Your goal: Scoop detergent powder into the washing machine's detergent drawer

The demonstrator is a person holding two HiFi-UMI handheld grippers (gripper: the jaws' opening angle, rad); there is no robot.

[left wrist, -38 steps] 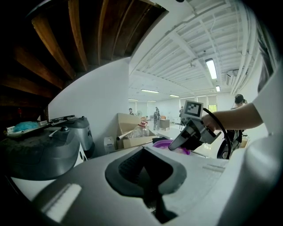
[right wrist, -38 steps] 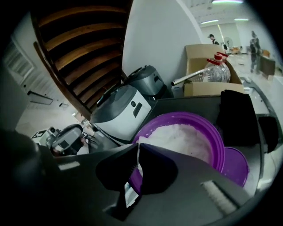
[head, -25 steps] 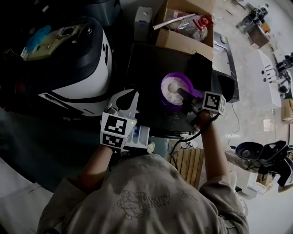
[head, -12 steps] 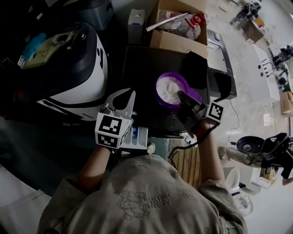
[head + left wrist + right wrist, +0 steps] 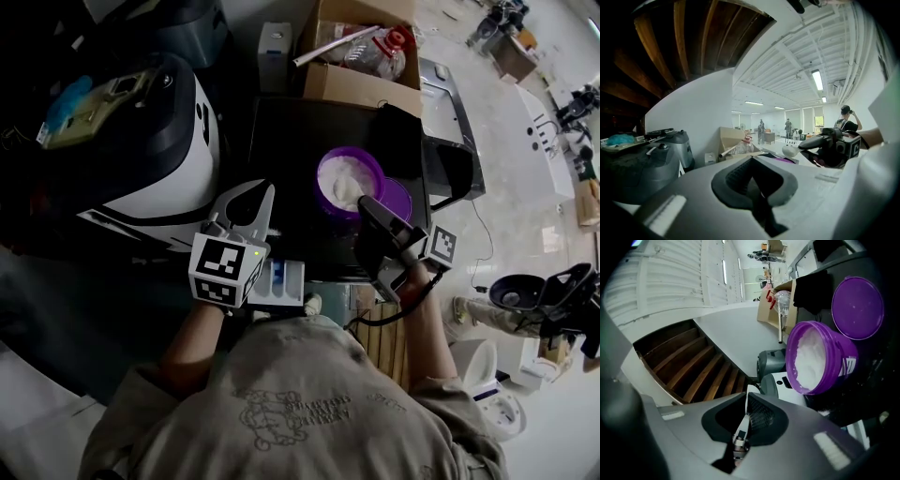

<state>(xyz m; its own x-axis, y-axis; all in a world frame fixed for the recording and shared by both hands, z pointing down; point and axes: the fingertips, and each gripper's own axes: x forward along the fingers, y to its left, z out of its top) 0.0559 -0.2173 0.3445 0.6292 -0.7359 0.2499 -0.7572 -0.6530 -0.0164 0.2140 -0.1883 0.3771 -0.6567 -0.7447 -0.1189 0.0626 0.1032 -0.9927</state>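
Purple tub (image 5: 325,187) holds white powder (image 5: 348,182); R gripper (image 5: 746,401) pinched on scoop (image 5: 740,429), L gripper (image 5: 752,187) shut, empty; scoop's bowl (image 5: 790,151) only in left gripper view.

No legible text. White print on purple tub (image 5: 836,363) blurred; shirt (image 5: 291,410) graphic unreadable.

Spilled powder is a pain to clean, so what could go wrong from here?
The right claw pinches the thin white plastic scoop by its handle only; it could twist and spill powder. The open purple plastic tub of powder sits close beside that claw; a swing might knock it.
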